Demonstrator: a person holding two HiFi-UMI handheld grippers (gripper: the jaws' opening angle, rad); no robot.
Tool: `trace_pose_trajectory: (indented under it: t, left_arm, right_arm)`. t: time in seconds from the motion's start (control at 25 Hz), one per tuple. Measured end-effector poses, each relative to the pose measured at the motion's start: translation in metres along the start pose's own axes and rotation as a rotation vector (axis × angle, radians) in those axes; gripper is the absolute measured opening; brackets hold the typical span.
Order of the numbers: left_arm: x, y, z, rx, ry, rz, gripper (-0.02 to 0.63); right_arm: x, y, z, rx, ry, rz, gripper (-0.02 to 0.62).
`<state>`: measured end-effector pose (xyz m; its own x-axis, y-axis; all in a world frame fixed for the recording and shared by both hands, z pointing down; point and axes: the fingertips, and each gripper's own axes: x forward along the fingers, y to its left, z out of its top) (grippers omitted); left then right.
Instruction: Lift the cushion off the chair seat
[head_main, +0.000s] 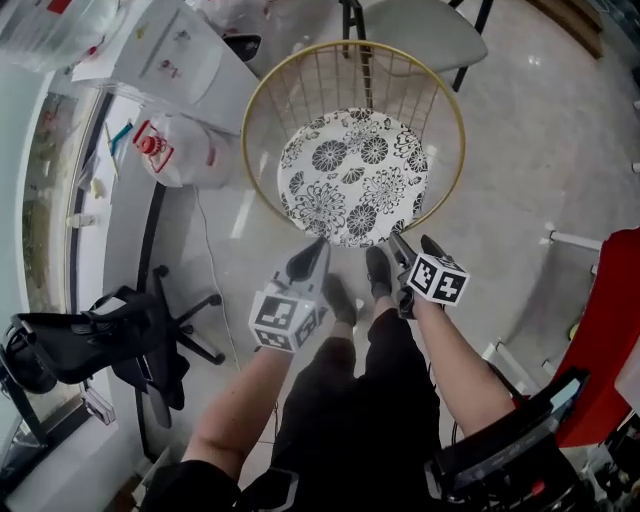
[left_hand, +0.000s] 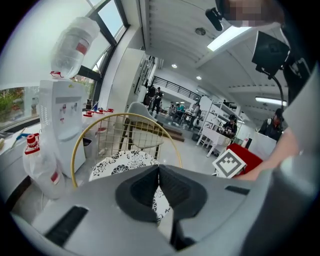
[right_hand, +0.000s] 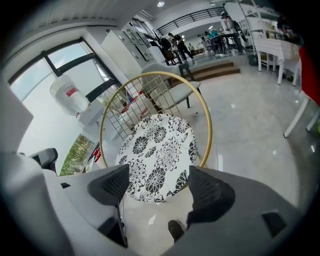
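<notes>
A round white cushion (head_main: 355, 175) with black flowers lies on the seat of a gold wire chair (head_main: 262, 90). In the head view both grippers hang just short of the cushion's near edge, apart from it. My left gripper (head_main: 318, 248) is shut, its pads meeting at the tips with nothing between them (left_hand: 159, 167). The cushion (left_hand: 117, 162) shows beyond it, inside the gold rim (left_hand: 80, 142). My right gripper (head_main: 416, 244) stands wide open and empty (right_hand: 159, 182), pointing down at the cushion (right_hand: 157, 150) and the chair rim (right_hand: 206, 120).
A water dispenser (head_main: 165, 60) and a tied plastic bag (head_main: 175, 150) stand left of the chair. A black office chair (head_main: 110, 340) is at lower left and a grey chair (head_main: 420, 30) behind. A red object (head_main: 610, 320) is at the right. The person's shoes (head_main: 340, 298) are beneath the grippers.
</notes>
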<state>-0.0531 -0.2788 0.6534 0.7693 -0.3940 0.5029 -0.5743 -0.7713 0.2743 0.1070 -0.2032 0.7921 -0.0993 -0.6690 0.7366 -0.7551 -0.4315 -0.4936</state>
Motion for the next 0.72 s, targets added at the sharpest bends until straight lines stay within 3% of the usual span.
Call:
trace_pose_trajectory:
  t: [0.52,0.72]
  left_arm:
    - [0.042,0.021,-0.065,-0.035,0.120,0.010,0.008]
    - [0.054,0.032,-0.088,-0.053,0.163,0.039,0.008]
  right_arm:
    - [0.058,-0.040,-0.050,0.189,0.104,-0.045,0.367]
    - [0.081,-0.058,-0.063,0.322,0.098,-0.053,0.373]
